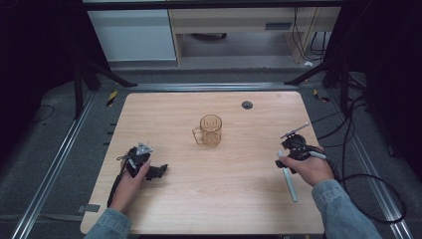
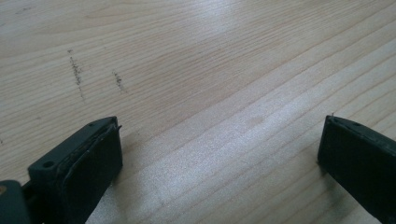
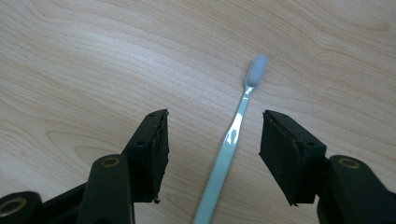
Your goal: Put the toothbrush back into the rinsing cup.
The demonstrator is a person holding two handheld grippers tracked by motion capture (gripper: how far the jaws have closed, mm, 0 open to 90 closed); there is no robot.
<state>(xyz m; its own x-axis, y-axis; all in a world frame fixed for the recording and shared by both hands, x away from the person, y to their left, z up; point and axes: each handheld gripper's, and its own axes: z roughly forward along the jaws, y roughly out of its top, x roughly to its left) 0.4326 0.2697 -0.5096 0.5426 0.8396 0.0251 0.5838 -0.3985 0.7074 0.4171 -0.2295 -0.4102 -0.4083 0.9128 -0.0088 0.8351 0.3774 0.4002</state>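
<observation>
Toothbrush handle end cut off at frame bottom; pale blue, flat on table btwn spread jaws of right gripper. Left gripper wide apart, holding nothing.

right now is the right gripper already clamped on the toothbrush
No: in the right gripper view the toothbrush lies flat on the table between the open jaws of the right gripper, touching neither.

Dim, dark-edged high view; soft glare on the table, slightly blurred close-ups.
</observation>
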